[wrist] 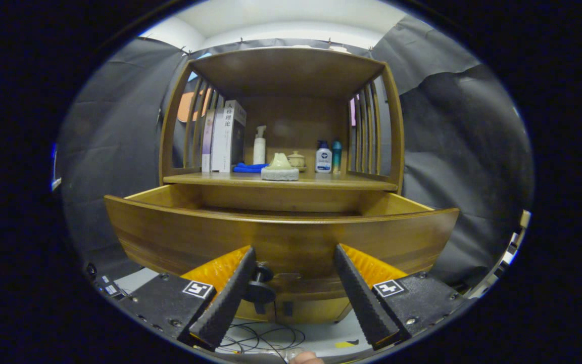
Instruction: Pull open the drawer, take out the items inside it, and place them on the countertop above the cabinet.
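Drawer point(281, 237), a wide one of honey-brown wood, stands pulled out from the wooden cabinet point(392, 141), its curved front panel facing the gripper point(295, 255) and its side walls running back under the countertop point(321, 183). What lies inside the drawer is hidden behind that front panel. A small dark round knob point(259, 287) sits low on the drawer front, just beside the left finger, the one on the side of the books. The gripper hovers close before the drawer front with its two fingers spread wide apart, holding nothing; bare drawer wood shows in the gap between them.

Above the drawer's top rim there is an open band of room under the countertop's front edge. On the countertop, straight above the drawer's middle, a pale cream lump rests on a grey speckled pad point(280, 173) near the front edge. Behind it stands a small tan lidded ceramic pot point(296, 159). Toward one end of the drawer lie a folded blue cloth point(249, 167), a white spray bottle point(259, 145) and a row of upright books point(224, 135). Toward the other end stand a white bottle with a blue label point(324, 157) and a slim teal bottle point(337, 155). Slatted wooden sides close the shelf at both ends and a wooden top covers it.

Below the drawer, black cables point(263, 337) coil on the pale floor.
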Demonstrator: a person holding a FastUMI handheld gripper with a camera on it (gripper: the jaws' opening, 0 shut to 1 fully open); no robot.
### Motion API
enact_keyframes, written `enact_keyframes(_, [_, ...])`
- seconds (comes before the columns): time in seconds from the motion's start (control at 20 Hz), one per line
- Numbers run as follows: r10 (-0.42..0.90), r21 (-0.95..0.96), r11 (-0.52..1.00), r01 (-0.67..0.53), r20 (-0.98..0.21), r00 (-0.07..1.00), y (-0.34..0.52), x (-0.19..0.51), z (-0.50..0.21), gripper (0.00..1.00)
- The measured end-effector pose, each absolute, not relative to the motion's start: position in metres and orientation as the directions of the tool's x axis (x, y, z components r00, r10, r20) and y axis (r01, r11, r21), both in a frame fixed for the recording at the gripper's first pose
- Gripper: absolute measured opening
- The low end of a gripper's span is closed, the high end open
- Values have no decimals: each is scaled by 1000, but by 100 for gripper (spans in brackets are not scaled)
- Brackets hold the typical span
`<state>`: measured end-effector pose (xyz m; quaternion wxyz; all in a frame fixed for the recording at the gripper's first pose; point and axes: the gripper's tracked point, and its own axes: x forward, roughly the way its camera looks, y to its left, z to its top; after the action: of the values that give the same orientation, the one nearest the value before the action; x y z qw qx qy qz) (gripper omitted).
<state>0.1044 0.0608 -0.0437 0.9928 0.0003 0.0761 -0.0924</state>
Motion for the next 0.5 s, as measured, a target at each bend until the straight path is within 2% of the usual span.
enact_keyframes(0.5, [-181, -3, 983, 182, -154, 971, 54, 161, -36, 99])
